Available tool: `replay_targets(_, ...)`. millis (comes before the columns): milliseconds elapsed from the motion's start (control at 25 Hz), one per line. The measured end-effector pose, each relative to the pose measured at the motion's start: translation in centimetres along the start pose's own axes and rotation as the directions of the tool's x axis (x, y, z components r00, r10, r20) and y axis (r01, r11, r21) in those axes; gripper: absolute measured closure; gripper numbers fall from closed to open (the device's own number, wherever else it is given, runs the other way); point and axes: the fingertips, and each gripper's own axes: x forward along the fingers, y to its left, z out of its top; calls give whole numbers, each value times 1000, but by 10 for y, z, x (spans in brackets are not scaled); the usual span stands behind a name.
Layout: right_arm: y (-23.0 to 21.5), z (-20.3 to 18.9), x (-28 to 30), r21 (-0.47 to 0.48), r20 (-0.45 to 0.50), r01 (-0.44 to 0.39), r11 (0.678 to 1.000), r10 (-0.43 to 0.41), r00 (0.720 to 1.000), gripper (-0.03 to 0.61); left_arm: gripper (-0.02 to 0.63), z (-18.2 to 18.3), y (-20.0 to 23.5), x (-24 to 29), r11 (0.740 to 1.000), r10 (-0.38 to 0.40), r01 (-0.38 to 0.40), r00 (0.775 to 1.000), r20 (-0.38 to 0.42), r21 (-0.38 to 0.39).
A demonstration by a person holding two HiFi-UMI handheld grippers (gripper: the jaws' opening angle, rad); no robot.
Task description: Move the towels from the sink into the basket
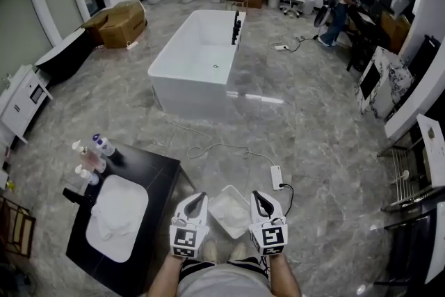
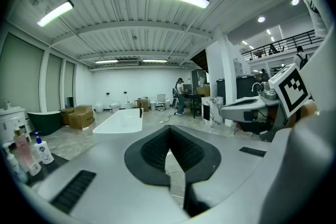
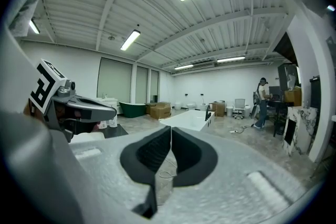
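A white oval sink (image 1: 143, 199) is set into a black cabinet at the lower left of the head view. Crumpled white towels (image 1: 112, 218) lie in it. A white rectangular basket (image 1: 217, 216) stands on the floor between my two grippers. I cannot tell whether anything lies inside it. My left gripper (image 1: 196, 201) (image 2: 169, 128) is held above the cabinet's right edge, its jaws shut and holding nothing. My right gripper (image 1: 261, 201) (image 3: 171, 128) is just right of the basket, also shut with nothing between its pads. Both point roughly level into the room.
Bottles (image 1: 94, 151) stand on the cabinet's far corner. A power strip (image 1: 277, 177) with a cable lies on the marble floor beyond the basket. Farther off are a white bathtub (image 1: 201, 55), cardboard boxes (image 1: 118, 23), a metal rack (image 1: 407, 181) and a person (image 1: 341, 7).
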Motion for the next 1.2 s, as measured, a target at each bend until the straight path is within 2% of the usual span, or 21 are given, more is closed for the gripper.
replay_targets(240, 23, 12, 11, -22, 30, -130, 991, 130, 991, 578, 604, -2, 12, -24, 994, 109, -109, 994, -9, -14)
replay_targets(440, 60, 18, 26, -53, 44, -279, 959, 281, 959, 578, 604, -10, 30, -55, 967, 249, -250, 968, -20, -45)
replay_targets(600, 104, 19, 36, -67, 39, -398, 915, 401, 915, 578, 604, -21, 46, -88, 935, 346, -349, 937, -43, -62)
replay_targets(920, 210, 19, 50, -89, 18, -590, 802, 594, 804, 578, 604, -39, 96, -168, 847, 519, -525, 851, -86, -81)
replay_targets(1200, 312, 20, 61, -115, -7, -699, 706, 703, 711, 578, 604, -65, 150, -236, 779, 608, -618, 786, -113, -105)
